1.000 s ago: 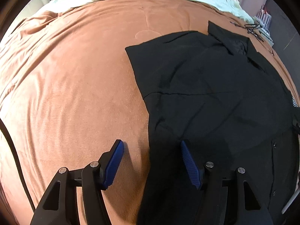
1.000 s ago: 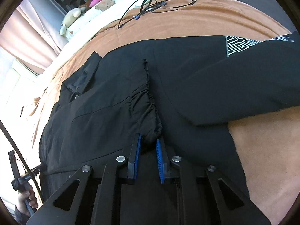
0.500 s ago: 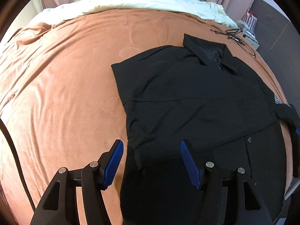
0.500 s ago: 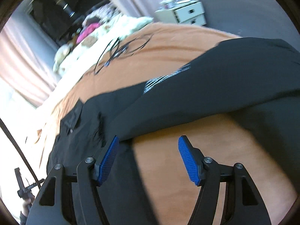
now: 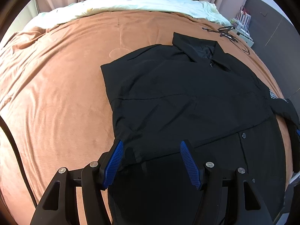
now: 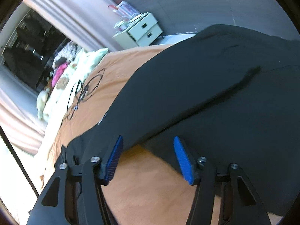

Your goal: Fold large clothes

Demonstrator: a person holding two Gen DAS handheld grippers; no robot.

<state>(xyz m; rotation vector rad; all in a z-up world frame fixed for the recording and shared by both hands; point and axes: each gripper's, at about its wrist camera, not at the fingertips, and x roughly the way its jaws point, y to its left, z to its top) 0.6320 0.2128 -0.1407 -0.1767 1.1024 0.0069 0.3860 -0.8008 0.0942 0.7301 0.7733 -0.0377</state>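
Observation:
A large black jacket lies spread on the orange-brown bed cover, collar toward the pillows, with one sleeve folded across its front. My left gripper hovers open over the jacket's lower left edge, and no cloth is pinched. In the right wrist view the jacket's other sleeve stretches out to the right, toward the bed's side. My right gripper is just short of that sleeve's lower edge. Its jaws are closing, with only bed cover and the sleeve's edge seen between them and no pad pressing on cloth.
A black cable lies coiled on the bed cover beyond the collar. A pale quilt and soft toys line the head end. A white drawer unit stands beside the bed against a grey wall.
My right gripper let go of the bunched sleeve on the jacket's front, opened, and swung right to the outstretched sleeve. My left gripper drew back slightly, so more of the jacket shows.

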